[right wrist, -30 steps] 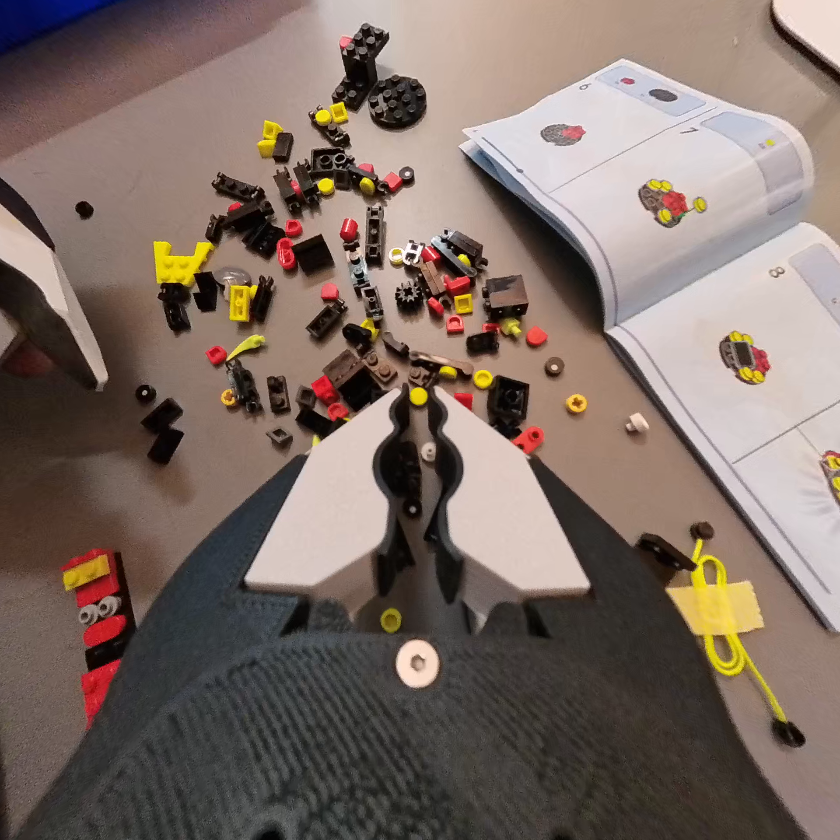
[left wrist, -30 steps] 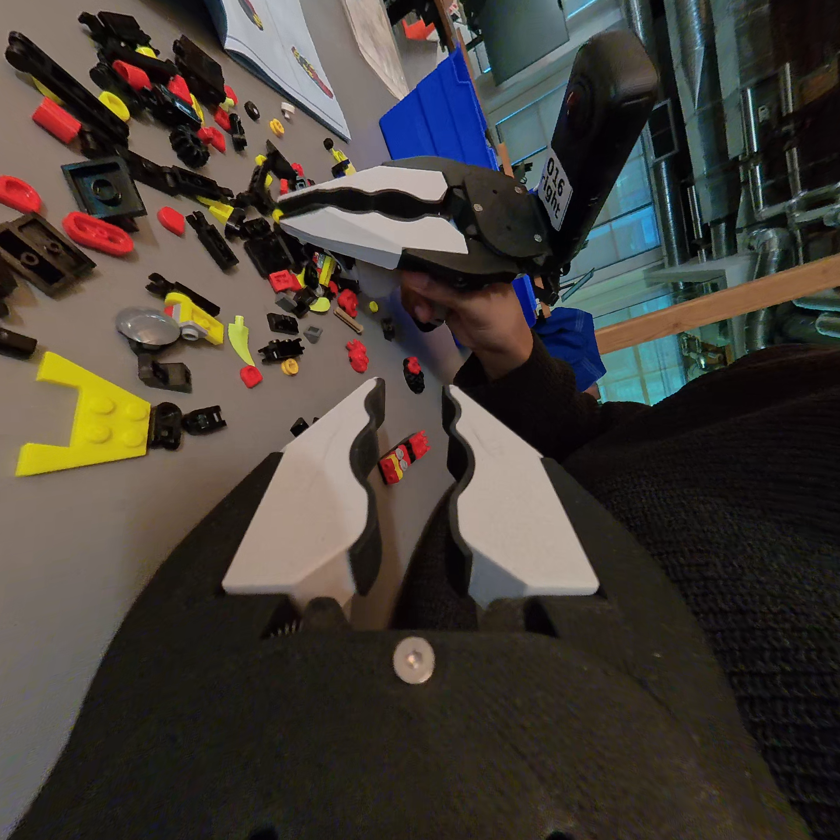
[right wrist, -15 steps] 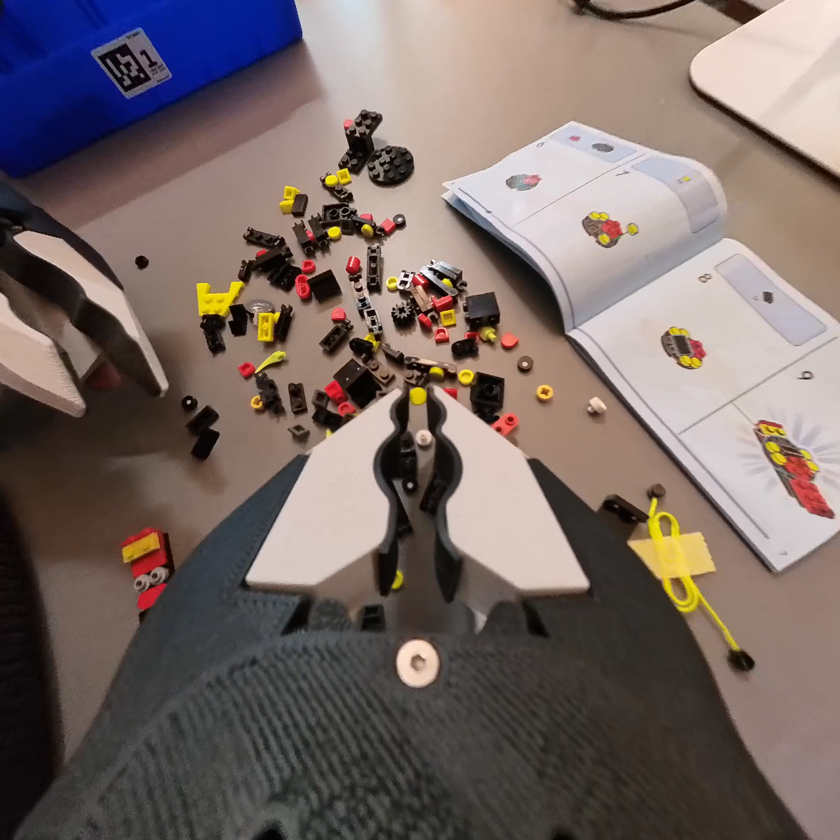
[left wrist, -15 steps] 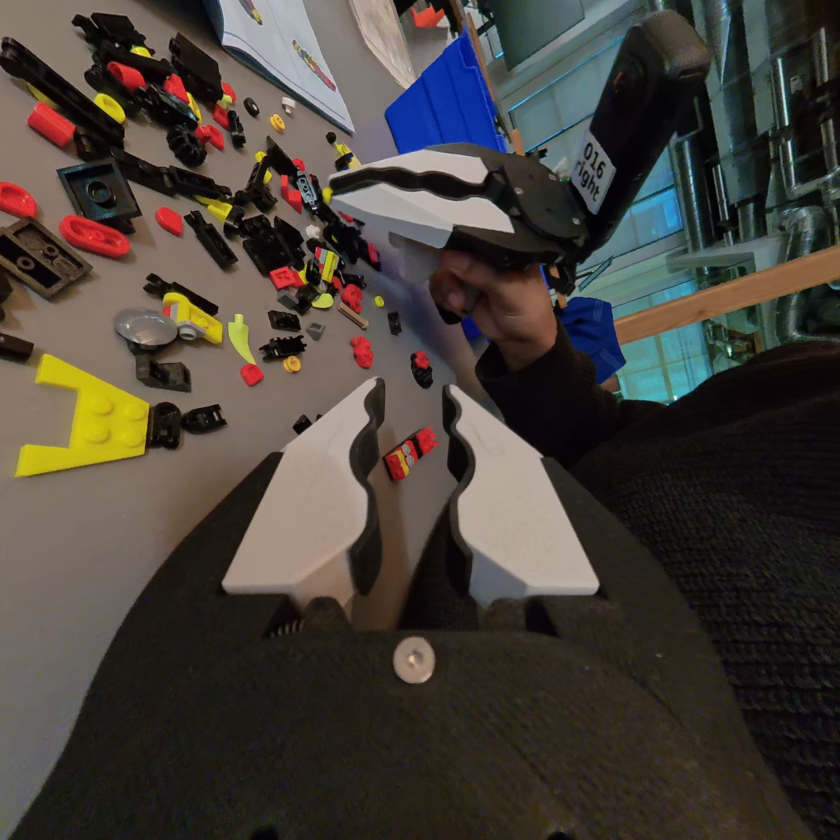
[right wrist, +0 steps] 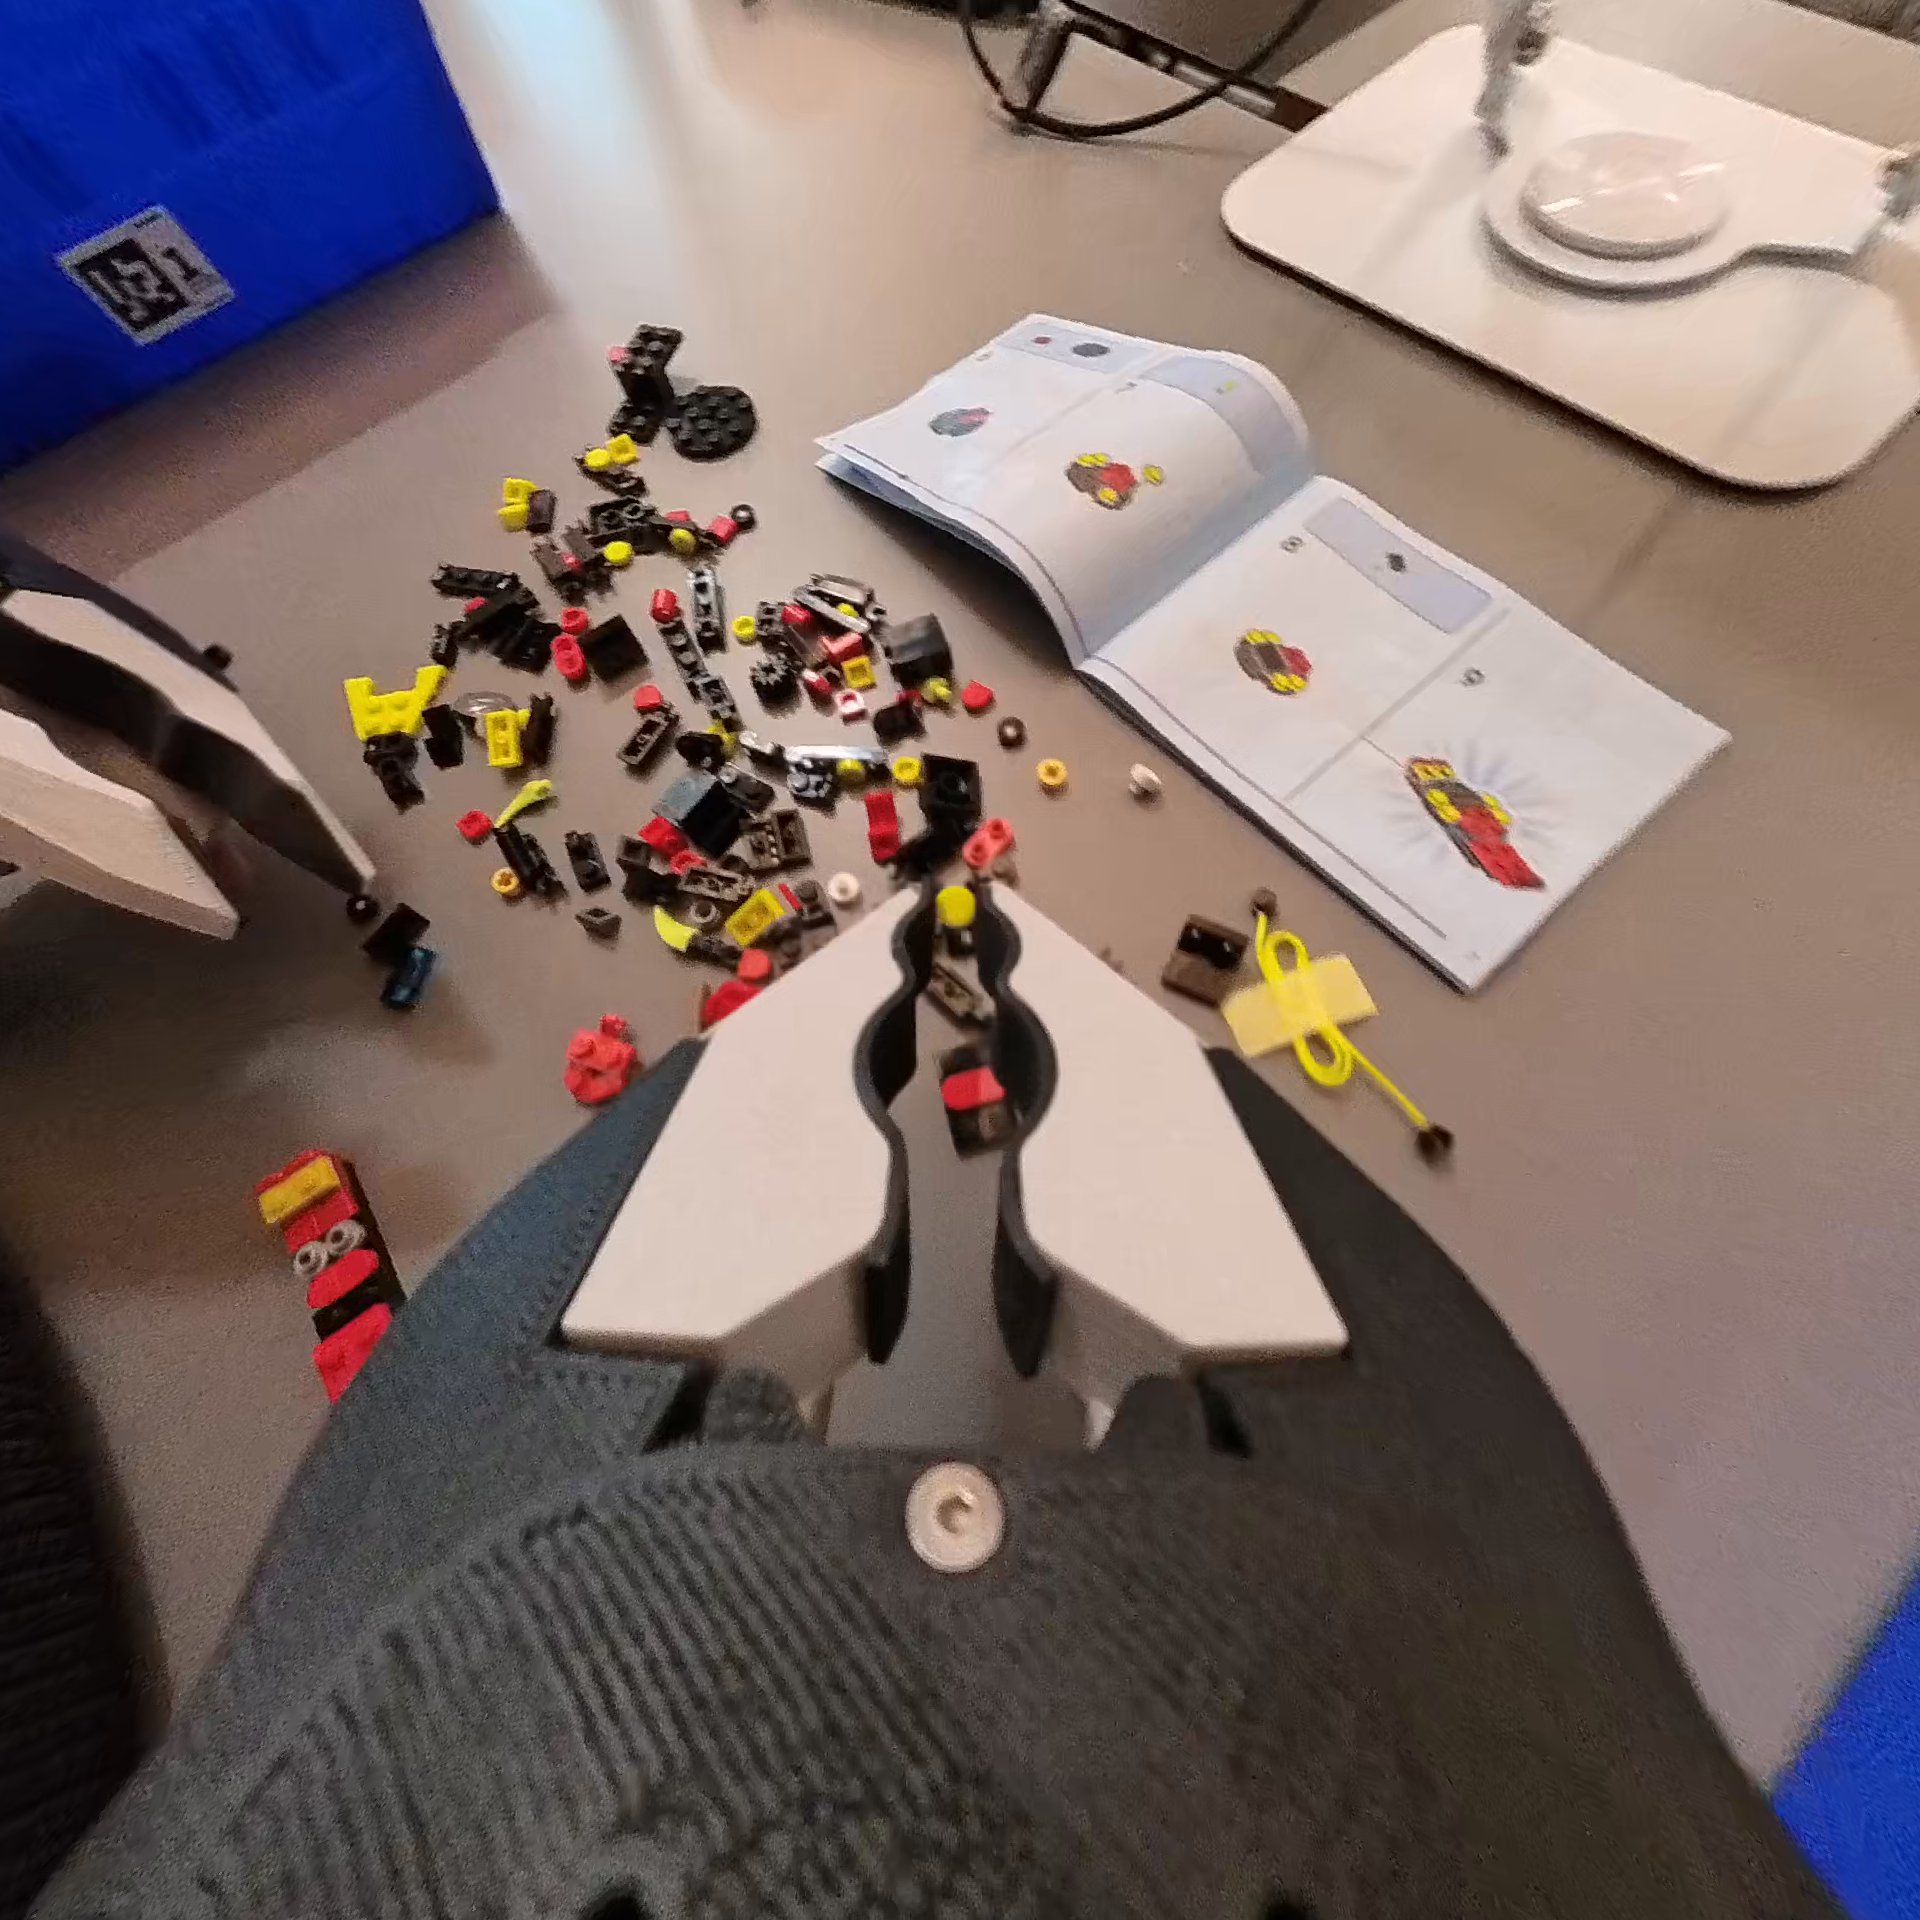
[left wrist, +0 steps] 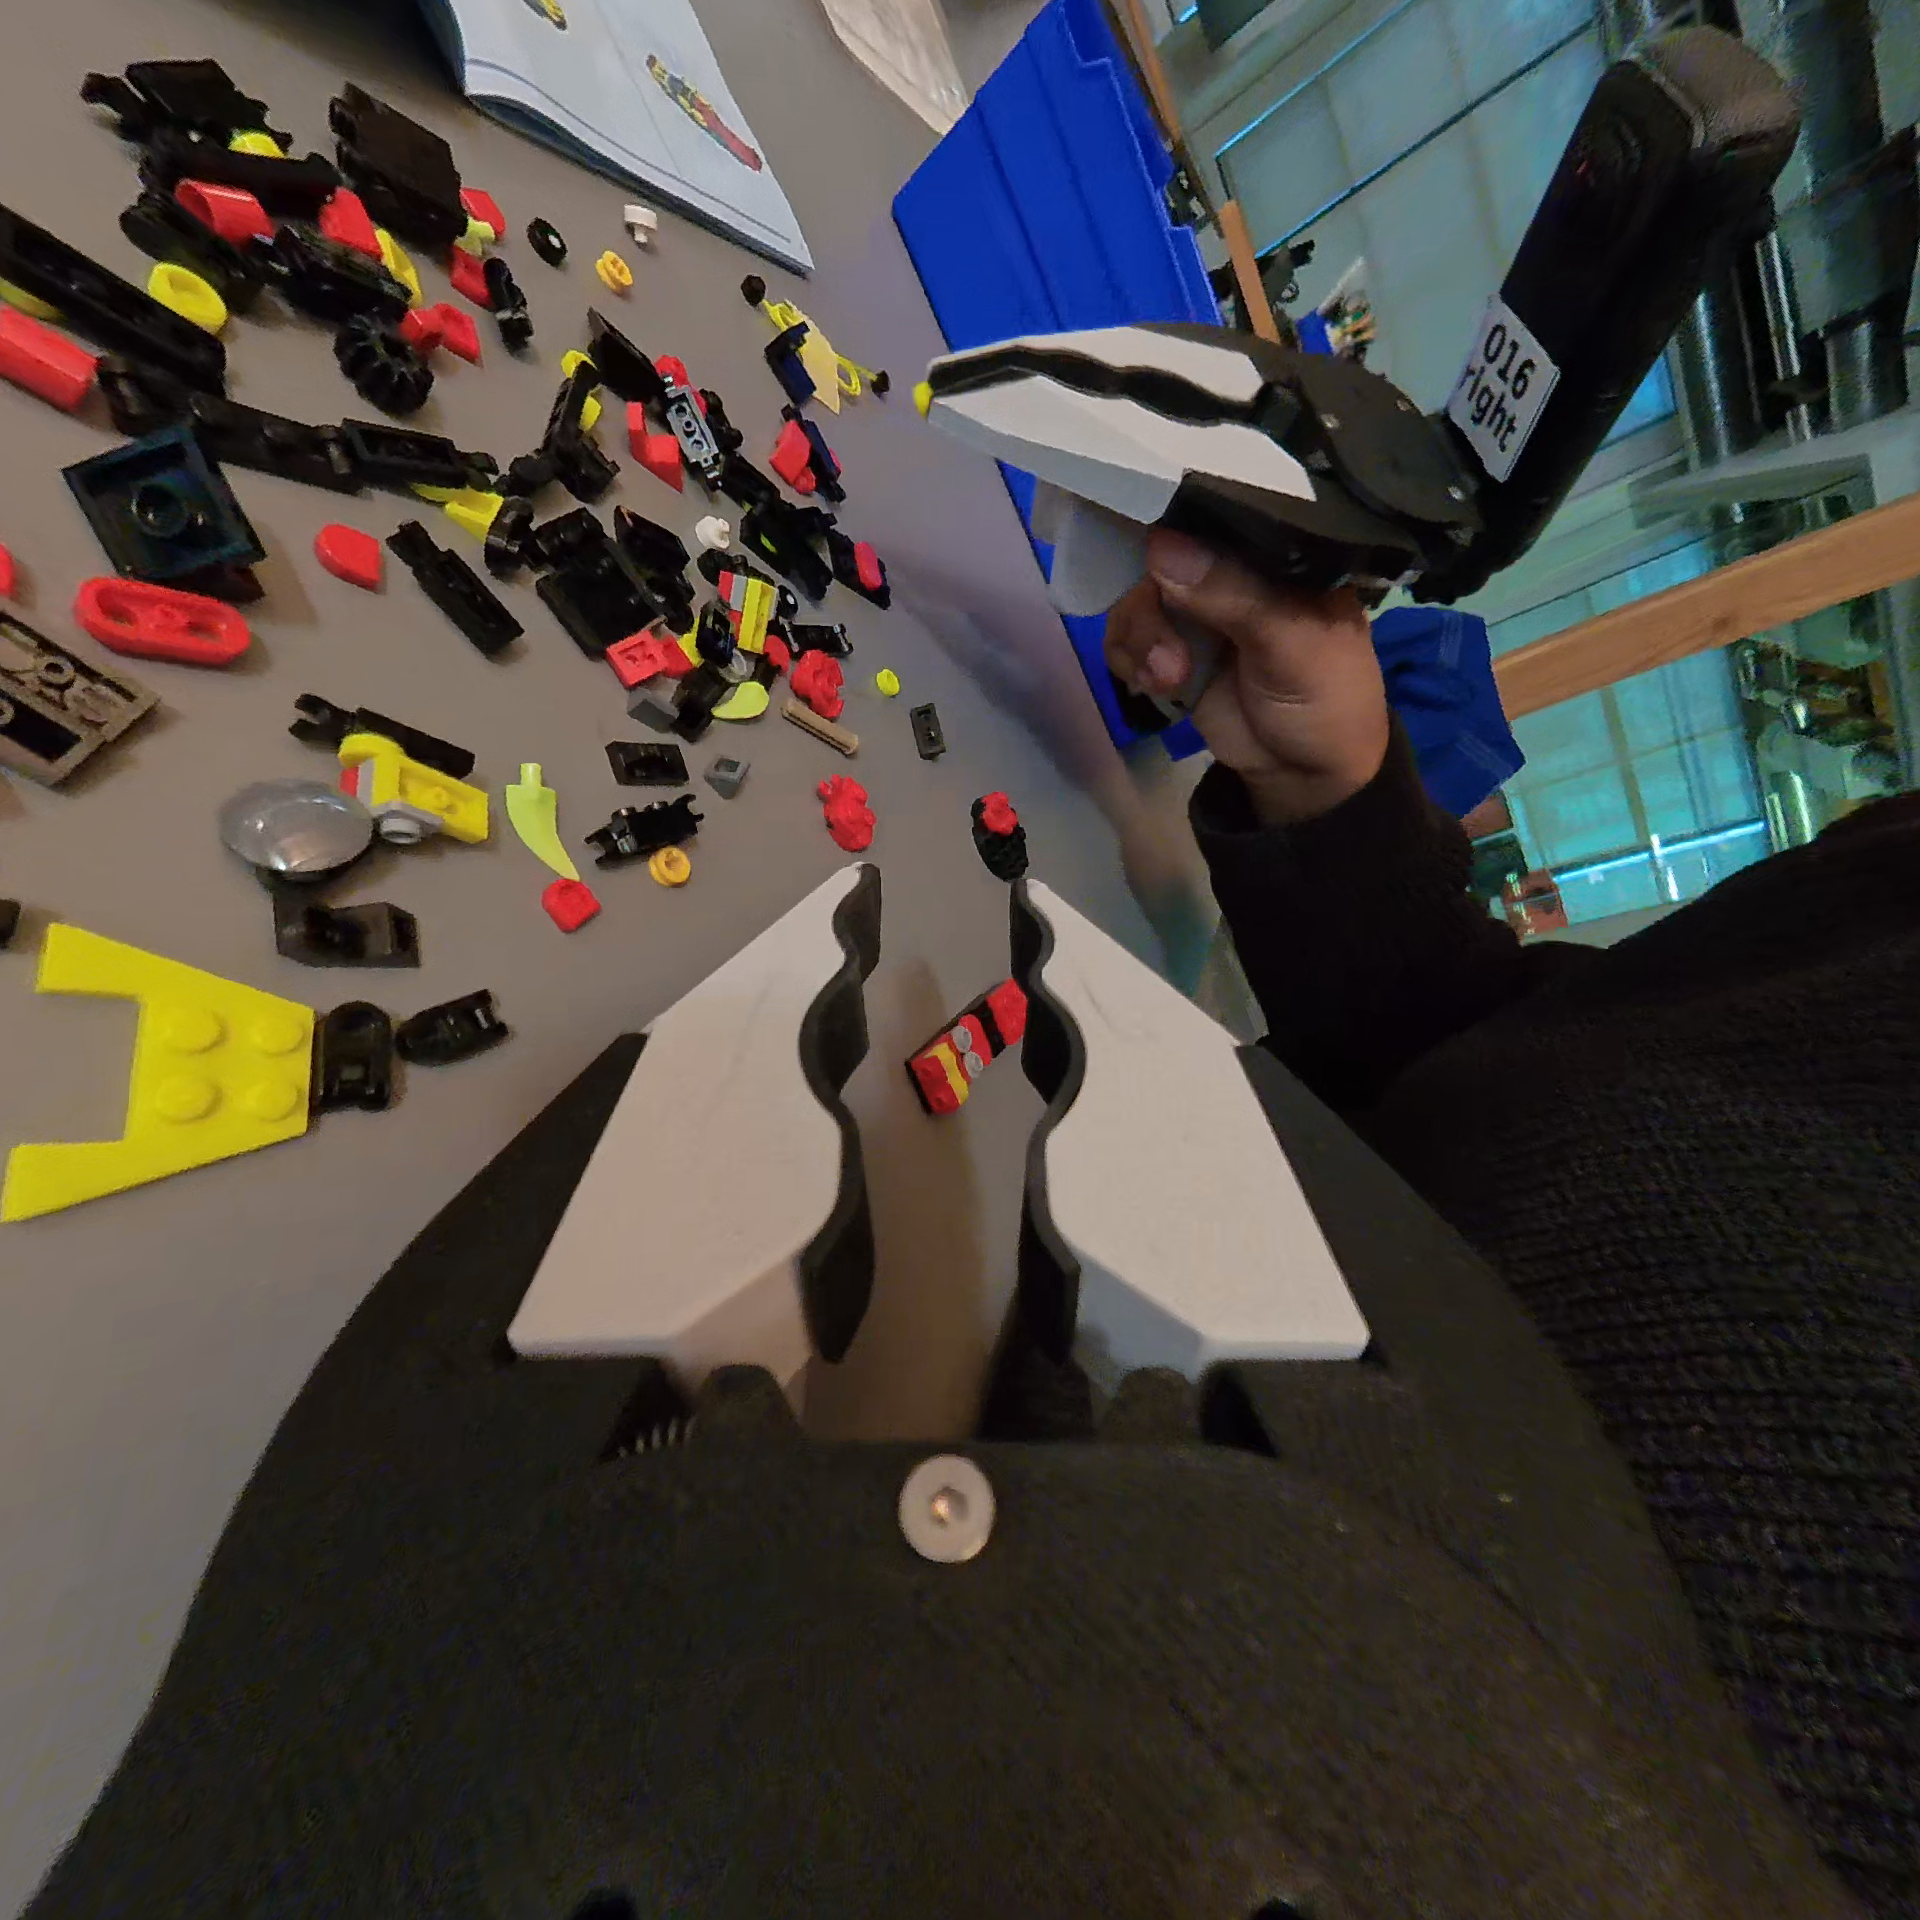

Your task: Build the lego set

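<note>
1. Right wrist view: the right tool (right wrist: 954,906) sits at mid-frame, raised above the tabletop (right wrist: 1558,1195), its two fingers nearly together and pinching a small yellow round stud (right wrist: 954,904) at the very tips.
2. In the left wrist view the same stud (left wrist: 921,396) peeks out at the tip of that tool (left wrist: 928,400), at upper right, clear of the scattered pieces.
3. The left tool (left wrist: 943,899) fills the lower middle of its own view, fingers parted and holding nothing.
4. The part-built red, yellow and black model (left wrist: 966,1046) lies on the tabletop between those open fingers, nearer the right one; contact cannot be told. In the right wrist view it is at lower left (right wrist: 324,1257).
5. The loose bricks (right wrist: 686,707) spread across the upper-left centre; the open booklet (right wrist: 1299,644) lies to their right.
6. Handling, as I judge it: the stud is tiny, light, hard and slick, so a tip pinch can let it pop out or twist. The model is stiff but may shed plates; grip its long sides low, not the top studs.
</note>
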`<control>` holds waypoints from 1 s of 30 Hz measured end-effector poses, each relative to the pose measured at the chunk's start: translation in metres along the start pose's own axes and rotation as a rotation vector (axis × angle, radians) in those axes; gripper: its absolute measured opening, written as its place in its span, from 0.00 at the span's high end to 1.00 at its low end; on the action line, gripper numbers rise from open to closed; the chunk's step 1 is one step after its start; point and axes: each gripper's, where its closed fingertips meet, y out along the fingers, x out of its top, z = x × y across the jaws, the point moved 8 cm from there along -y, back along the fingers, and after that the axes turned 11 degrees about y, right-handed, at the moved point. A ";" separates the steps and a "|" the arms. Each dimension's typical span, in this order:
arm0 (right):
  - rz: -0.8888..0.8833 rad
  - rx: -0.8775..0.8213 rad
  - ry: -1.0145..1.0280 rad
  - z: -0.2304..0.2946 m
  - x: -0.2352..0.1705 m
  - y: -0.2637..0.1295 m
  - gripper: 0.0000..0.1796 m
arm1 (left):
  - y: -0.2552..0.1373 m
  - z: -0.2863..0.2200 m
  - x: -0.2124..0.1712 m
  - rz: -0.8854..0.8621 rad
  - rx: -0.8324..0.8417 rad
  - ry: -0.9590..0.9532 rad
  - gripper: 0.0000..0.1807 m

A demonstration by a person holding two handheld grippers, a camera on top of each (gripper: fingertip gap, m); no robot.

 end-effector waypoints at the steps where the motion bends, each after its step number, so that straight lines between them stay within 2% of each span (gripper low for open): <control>1: -0.001 -0.019 0.015 -0.002 -0.003 -0.004 0.97 | 0.002 0.000 0.000 0.006 -0.001 0.005 0.88; 9: 0.032 -0.177 0.194 -0.016 -0.053 -0.036 0.97 | 0.018 -0.001 0.005 0.048 -0.007 0.050 0.89; 15: 0.089 -0.245 0.200 -0.023 -0.075 -0.046 0.97 | 0.036 -0.007 0.009 0.106 -0.026 0.116 0.89; 17: 0.071 -0.231 0.209 -0.022 -0.077 -0.049 0.96 | 0.042 -0.009 0.009 0.124 -0.032 0.138 0.89; 19: 0.038 -0.220 0.207 -0.021 -0.075 -0.053 0.87 | 0.046 -0.010 0.010 0.139 -0.038 0.152 0.89; 26: -0.269 -0.202 0.176 -0.018 -0.047 -0.085 0.90 | 0.049 -0.012 0.011 0.145 -0.042 0.162 0.89; 28: -0.237 -0.168 0.183 -0.017 -0.048 -0.079 0.90 | 0.047 -0.012 0.011 0.136 -0.047 0.156 0.89; 30: -0.131 -0.158 0.165 -0.017 -0.054 -0.065 0.91 | 0.043 -0.012 0.010 0.127 -0.048 0.148 0.89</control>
